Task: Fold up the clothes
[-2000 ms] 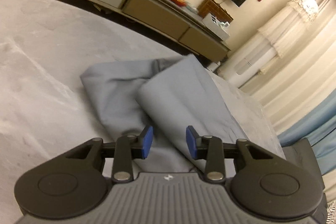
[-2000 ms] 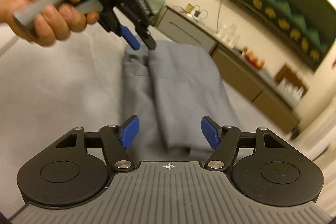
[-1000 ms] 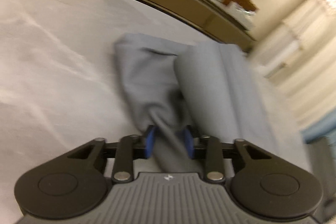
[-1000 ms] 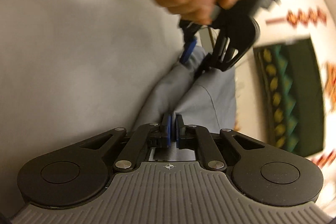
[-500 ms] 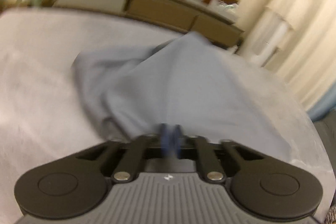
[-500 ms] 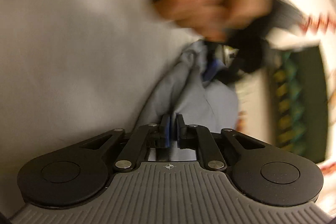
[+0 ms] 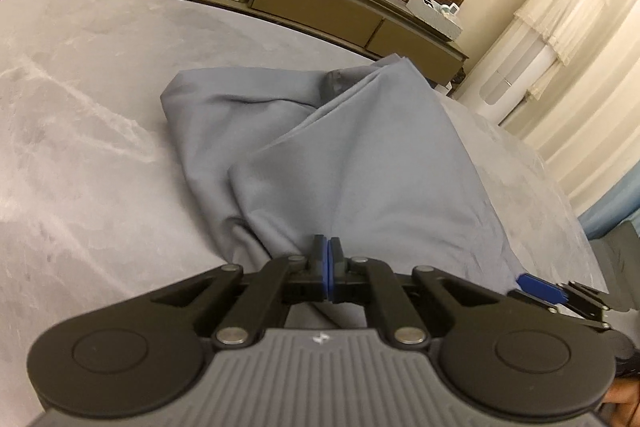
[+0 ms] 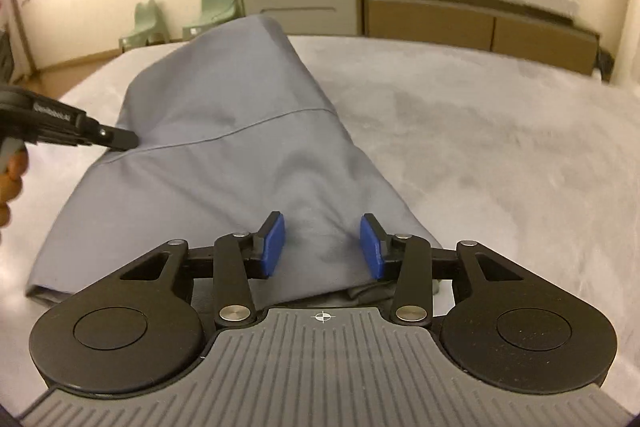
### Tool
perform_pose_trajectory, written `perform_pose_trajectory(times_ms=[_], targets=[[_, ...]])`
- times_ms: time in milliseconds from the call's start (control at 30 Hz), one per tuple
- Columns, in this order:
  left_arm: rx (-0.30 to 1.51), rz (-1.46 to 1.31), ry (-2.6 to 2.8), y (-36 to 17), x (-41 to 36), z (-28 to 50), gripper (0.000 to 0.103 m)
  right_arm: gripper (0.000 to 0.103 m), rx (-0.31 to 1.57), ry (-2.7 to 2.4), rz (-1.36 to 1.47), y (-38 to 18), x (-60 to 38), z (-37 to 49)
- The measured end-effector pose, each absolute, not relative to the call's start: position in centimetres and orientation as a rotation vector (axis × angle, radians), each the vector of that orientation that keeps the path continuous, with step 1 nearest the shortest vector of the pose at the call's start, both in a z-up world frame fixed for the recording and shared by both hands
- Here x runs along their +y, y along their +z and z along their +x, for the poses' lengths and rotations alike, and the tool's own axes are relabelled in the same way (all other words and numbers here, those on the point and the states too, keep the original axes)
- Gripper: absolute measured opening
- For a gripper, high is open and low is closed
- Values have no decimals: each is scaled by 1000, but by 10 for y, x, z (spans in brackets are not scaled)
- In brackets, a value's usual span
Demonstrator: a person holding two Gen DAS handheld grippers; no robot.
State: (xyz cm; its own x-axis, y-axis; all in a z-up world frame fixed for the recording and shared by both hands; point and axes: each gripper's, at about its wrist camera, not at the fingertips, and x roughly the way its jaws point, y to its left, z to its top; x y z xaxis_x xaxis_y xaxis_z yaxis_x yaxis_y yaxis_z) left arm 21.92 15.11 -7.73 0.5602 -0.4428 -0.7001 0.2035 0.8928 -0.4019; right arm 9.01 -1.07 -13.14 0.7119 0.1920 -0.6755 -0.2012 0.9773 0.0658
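left gripper (image 7: 328, 259) fingers clamped on the grey garment (image 7: 352, 163) edge | right gripper (image 8: 322, 247) fingers just opened, now apart, cloth lying under and ahead of them, nothing pinched | garment bunched on the bed (image 8: 500, 147) | looks like 1 fold laid down, right side let go

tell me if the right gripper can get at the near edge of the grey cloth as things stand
Probably yes. The right gripper has just been opening; its jaws stand apart over the near edge of the grey cloth without pressing it, and nothing lies between. The left gripper is shut on the cloth's other side.
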Motion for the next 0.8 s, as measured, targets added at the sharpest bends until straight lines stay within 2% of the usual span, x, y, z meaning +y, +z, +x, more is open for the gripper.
perform_pose_trajectory(times_ms=[33,67,133,200,267,300,500,567,600,667,700,767,800], targets=[[885,-293,-397,-71,152,217,4,44,771,204,-22,-126,-11,93],[865,-300,-411,-64,155,213,16,48,767,189,-37,-116,-3,86],[804,-302,-424,-50,160,204,29,46,700,206,-82,-94,26,52],[779,-273,-406,-47,162,203,29,46,641,317,-104,-91,57,27],[849,-235,-326,-66,166,215,28,48,659,411,-132,-110,88,10],[861,-235,-309,-72,168,216,34,52,660,408,-177,-128,97,3],[897,-244,-235,-76,160,202,35,52,654,433,-328,-138,77,-5],[928,-200,-306,-65,140,185,36,69,694,377,-343,-135,49,9],[943,-179,-382,-57,131,175,37,71,715,339,-345,-134,33,17],[969,-135,-534,-43,112,155,37,70,752,199,-359,-130,-6,31],[929,-117,-551,-33,110,147,37,68,775,113,-374,-127,-25,38],[825,-83,-555,-12,110,135,37,55,756,23,-342,-113,-51,42],[772,-87,-540,-2,114,135,38,56,723,25,-298,-102,-57,40]])
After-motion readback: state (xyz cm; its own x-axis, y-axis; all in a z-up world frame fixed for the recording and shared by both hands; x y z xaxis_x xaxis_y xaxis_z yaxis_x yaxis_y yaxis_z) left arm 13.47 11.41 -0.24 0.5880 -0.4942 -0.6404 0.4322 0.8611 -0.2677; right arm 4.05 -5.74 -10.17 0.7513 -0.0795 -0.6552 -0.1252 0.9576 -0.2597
